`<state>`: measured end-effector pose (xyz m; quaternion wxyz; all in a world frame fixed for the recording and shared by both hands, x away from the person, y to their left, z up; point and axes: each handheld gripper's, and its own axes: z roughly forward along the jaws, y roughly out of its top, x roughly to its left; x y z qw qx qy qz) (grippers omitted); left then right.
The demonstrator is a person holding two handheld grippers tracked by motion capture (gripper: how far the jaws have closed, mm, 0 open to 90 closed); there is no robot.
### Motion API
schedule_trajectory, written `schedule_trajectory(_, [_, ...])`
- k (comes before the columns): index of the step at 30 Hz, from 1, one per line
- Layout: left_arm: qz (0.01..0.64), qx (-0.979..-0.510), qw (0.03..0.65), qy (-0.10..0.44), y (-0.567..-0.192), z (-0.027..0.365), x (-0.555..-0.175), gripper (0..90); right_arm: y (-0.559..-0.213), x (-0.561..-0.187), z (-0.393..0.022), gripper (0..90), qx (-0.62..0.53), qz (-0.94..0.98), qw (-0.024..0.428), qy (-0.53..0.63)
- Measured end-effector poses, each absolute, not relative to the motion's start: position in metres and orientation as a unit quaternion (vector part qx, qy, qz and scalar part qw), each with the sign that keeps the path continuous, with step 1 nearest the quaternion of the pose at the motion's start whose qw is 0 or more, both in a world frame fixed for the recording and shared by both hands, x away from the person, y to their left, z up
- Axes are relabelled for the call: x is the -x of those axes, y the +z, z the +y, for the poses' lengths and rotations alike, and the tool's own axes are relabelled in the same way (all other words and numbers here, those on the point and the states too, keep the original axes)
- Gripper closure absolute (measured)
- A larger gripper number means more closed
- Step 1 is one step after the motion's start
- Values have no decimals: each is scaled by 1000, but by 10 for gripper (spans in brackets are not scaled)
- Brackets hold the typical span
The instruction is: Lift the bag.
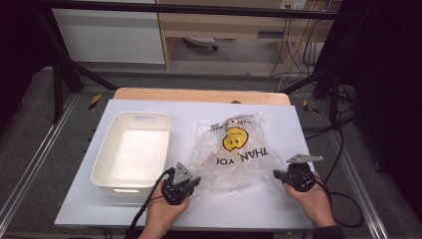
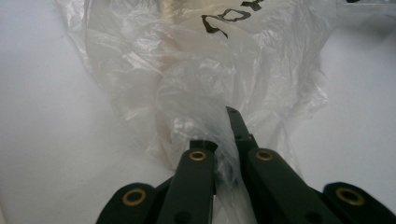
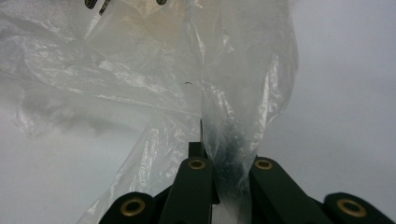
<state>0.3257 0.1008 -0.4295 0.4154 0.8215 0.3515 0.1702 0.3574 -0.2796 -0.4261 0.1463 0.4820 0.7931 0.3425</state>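
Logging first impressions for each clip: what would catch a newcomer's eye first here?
The clear plastic bag with a yellow smiley face, lying mid-table, stands out first. The left gripper and right gripper each pinch its near edge, one at either corner. Left of the bag sits an empty white bin.

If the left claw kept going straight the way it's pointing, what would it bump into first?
The left claw is already shut on the clear plastic bag, so more of that crumpled bag lies straight ahead. Something pale sits inside the bag further along, though how near it is I cannot tell.
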Motion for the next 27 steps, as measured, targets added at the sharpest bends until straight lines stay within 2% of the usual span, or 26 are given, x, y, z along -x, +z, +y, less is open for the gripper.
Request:
schedule_trajectory(10, [349, -821, 410, 189, -437, 103, -318, 900, -437, -344, -281, 900, -486, 798, 137, 329])
schedule_trajectory(16, [369, -817, 417, 151, -452, 101, -316, 900, -441, -339, -280, 900, -488, 801, 132, 322])
schedule_trajectory(21, [377, -813, 418, 150, -455, 103, -318, 894, -442, -340, -279, 900, -486, 801, 134, 322])
schedule_trajectory(24, [382, -805, 425, 160, -453, 104, -318, 814, -442, -340, -279, 900, -484, 801, 136, 326])
schedule_trajectory(27, [392, -794, 434, 163, -449, 106, -318, 687, -442, -340, -278, 891, -482, 800, 137, 330])
